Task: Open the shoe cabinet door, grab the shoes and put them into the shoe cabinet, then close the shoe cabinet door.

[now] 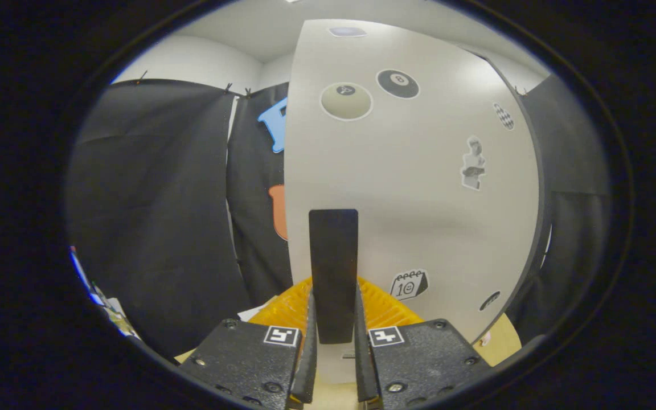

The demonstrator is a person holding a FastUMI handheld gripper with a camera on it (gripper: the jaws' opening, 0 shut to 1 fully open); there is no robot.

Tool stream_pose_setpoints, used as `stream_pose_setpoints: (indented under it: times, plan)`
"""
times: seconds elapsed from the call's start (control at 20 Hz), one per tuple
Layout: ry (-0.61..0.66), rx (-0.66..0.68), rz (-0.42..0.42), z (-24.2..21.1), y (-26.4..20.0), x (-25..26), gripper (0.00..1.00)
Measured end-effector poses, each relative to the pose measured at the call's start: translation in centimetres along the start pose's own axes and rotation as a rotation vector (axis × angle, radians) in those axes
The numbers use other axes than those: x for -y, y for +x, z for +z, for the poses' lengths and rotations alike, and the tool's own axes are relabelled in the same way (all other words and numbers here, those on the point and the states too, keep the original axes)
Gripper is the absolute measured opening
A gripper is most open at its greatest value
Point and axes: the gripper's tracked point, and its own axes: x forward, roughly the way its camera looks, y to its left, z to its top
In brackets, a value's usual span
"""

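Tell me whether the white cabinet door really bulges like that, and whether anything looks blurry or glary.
In the gripper view the white sticker-covered cabinet door bows outward from fisheye distortion; its edges curve. Lighting is soft and even, no harsh glare, with a faint shadow band across the door's middle. The flat black door handle sits sharp between the fingers, and the gripper appears shut on it.

Gripper (333, 336) has 2 screwed housings bearing square coded markers.
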Motion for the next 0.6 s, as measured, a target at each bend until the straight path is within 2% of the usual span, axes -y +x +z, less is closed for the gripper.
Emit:
stream_pose_setpoints:
  times: [0.25, 0.6]
  plan:
    - [-0.007, 0.037, 0.077, -0.4, -3.6, 1.5, 0.31]
    - [-0.029, 0.042, 0.118, -0.8, -7.9, 3.8, 0.31]
